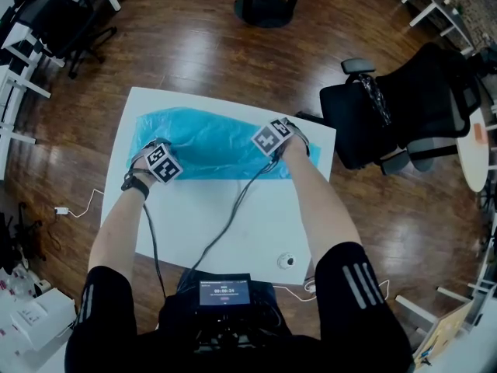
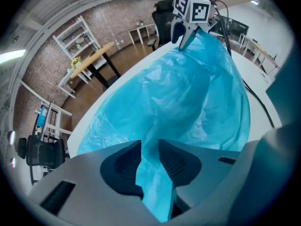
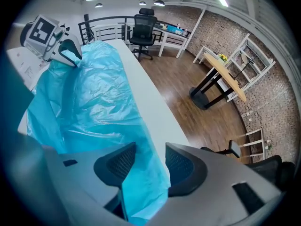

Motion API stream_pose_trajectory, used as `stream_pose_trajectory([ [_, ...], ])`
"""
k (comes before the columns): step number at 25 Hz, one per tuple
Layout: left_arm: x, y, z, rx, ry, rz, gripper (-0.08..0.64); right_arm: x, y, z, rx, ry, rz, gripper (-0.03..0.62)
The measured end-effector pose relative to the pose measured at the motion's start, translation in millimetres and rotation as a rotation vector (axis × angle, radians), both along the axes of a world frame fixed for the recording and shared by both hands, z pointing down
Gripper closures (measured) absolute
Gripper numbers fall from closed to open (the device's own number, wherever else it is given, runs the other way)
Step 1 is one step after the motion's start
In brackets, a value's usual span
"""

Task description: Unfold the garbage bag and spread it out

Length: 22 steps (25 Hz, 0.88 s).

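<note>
I make the job more than half done. The garbage bag [image 1: 210,146] lies drawn out in one long blue strip along the far edge of the worktop [image 1: 233,224], reaching almost from its far left corner to its far right corner. It is not flat yet: the film puffs up in wrinkles, and the left end is bunched. What I judge is left is pulling it taut and smoothing it down.

My left gripper [image 2: 150,159] is clenched on the bag's left end, with film pinched between both pads. My right gripper [image 3: 150,161] stands released at the right end. Film still runs between its jaws, but only loosely.

By count there is one bag, two grippers, one worktop, and one small round thing [image 1: 287,261] near the near right corner, too small to name
</note>
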<state>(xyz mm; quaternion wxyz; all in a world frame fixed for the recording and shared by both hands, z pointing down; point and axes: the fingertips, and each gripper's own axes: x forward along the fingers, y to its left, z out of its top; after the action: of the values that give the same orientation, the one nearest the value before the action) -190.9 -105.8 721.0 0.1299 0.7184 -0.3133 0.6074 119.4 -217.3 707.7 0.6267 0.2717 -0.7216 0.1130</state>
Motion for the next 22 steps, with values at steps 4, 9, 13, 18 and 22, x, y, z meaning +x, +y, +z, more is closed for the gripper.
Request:
stream_pose_trajectory([
  [4,-1.7,-1.8,-0.2,0.002,-0.001,-0.005,0.436,-1.2,-7.8,-6.9,0.038,0.003,-0.014,0.365],
  [9,-6.0,-10.6,-0.2,0.021,-0.012,-0.014,0.436,-0.4,-14.1,-0.8,0.036,0.005,-0.012,0.363],
  [13,-8.6,-19.6,-0.5,0.03,-0.021,-0.024,0.436,-1.8,-22.7,0.0,0.048,0.017,-0.025,0.362],
  [18,-10.0,-29.3,-0.9,0.038,-0.029,-0.024,0.436,-4.8,-31.9,-1.2,0.051,0.01,-0.032,0.362],
  [22,-11.1,-26.4,0.2,0.036,-0.032,-0.022,0.437,-3.9,-29.8,-6.0,0.059,-0.019,-0.02,0.362],
])
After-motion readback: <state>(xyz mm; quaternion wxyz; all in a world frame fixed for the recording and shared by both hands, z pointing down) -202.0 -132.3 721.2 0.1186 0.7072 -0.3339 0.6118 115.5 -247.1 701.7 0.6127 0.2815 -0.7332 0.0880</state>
